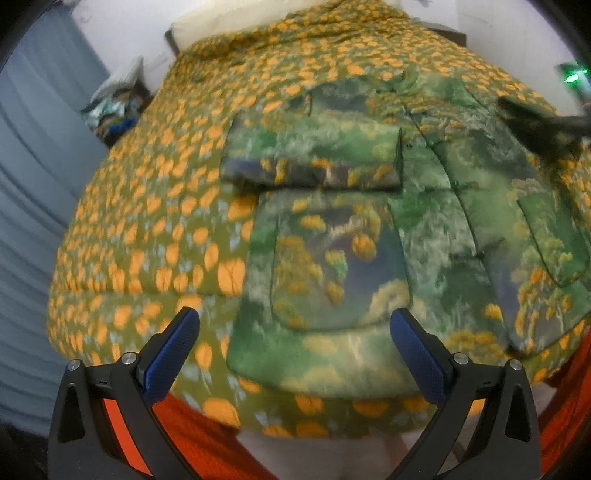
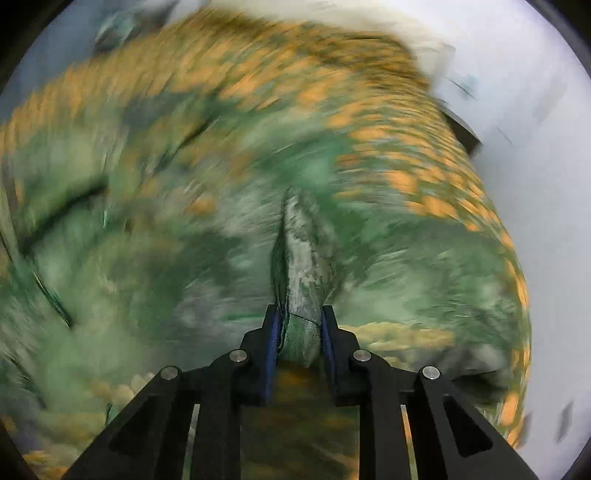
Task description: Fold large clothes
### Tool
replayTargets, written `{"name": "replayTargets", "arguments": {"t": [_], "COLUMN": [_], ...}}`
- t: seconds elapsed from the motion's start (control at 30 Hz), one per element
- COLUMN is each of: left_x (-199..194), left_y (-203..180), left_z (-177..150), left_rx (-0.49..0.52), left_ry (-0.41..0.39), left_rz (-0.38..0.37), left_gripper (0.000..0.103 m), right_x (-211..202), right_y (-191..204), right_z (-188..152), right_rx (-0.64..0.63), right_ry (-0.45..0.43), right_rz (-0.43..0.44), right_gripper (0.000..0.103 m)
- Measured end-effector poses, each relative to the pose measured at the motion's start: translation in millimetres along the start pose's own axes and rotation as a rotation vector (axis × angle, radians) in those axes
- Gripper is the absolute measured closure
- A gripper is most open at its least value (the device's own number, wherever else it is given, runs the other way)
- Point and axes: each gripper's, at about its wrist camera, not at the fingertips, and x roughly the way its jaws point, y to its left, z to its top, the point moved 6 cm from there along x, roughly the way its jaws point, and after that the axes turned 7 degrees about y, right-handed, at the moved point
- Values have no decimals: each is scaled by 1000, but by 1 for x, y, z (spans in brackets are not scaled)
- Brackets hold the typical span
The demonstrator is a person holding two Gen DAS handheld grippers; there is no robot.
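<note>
A bed [image 1: 147,206] under an orange-flowered quilt carries a green printed jacket [image 1: 332,236] spread flat with one sleeve folded across, the left gripper [image 1: 293,341] hovering with jaws apart, the right gripper [image 2: 300,325] clamped on a jacket fold.

jacket [image 1: 369,236] on bedspread [image 1: 147,221]; sleeve [image 1: 314,155] folded across jacket's left; pillow [image 1: 207,29] behind
</note>
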Motion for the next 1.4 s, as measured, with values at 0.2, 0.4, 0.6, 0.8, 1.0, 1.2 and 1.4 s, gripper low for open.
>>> {"name": "replayTargets", "arguments": {"t": [0.2,0.4,0.6,0.8,1.0,1.2,1.4], "left_x": [-1,40,113,166,104,76,150], "left_y": [-10,-58,-103,-100,15,206,348], "left_z": [62,116,152,155,173,152,61], "left_rx": [105,319,342,252,-45,-416,-755], "left_ry": [-132,-154,-55,47,-54,-108,117], "left_rz": [0,-55,-70,-50,-160,-126,83], "left_gripper": [0,0,0,65,75,74,51], "right_x": [-72,-71,-98,-118,-148,-163,-139], "right_y": [-195,-275,-191,-84,-32,-40,-38], "right_z": [-49,-143,-185,-186,-163,-153,-161], "right_rx": [406,586,631,601,421,403,413], "right_ry": [-60,106,-45,-184,-252,-231,-113], "right_rz": [-198,-466,-227,55,57,23,72], "right_gripper": [88,60,39,31,31,31,31]}}
